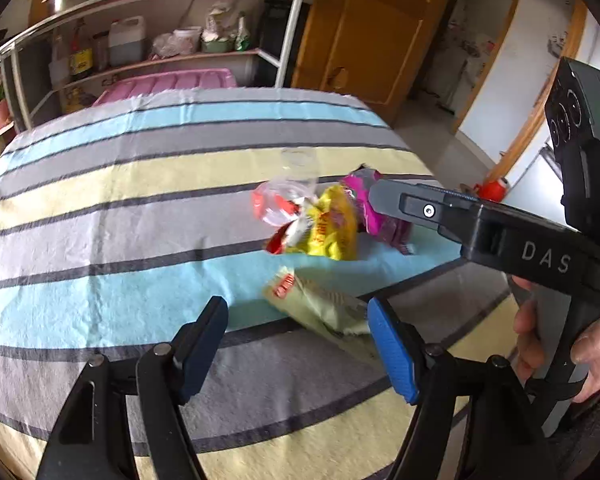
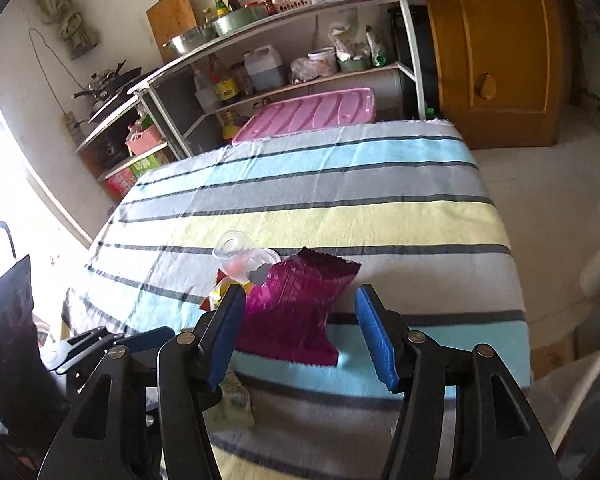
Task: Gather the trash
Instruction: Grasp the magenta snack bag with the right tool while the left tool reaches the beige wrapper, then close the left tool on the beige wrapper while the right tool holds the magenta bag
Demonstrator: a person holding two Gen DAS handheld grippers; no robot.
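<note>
a striped cloth (image 1: 100, 208) covers the whole table, and the trash sits bunched near its front right part, likely so that both grippers can reach it from one edge. the magenta wrapper (image 2: 296, 312) is the biggest piece, lying flat on the cloth; the right gripper (image 2: 300, 334) points down at it with jaws wide and nothing pressed between the pads, seemingly lined up to straddle it. just beside it lies a crumpled yellow packet (image 1: 332, 228), touching a clear plastic cup (image 1: 280, 200) tipped on its side. nearer the edge, apart from the heap, a pale green wrapper (image 1: 324, 308) lies flat, and the left gripper (image 1: 296, 344) hangs over it, jaws spread and empty, its right pad close to the wrapper.
</note>
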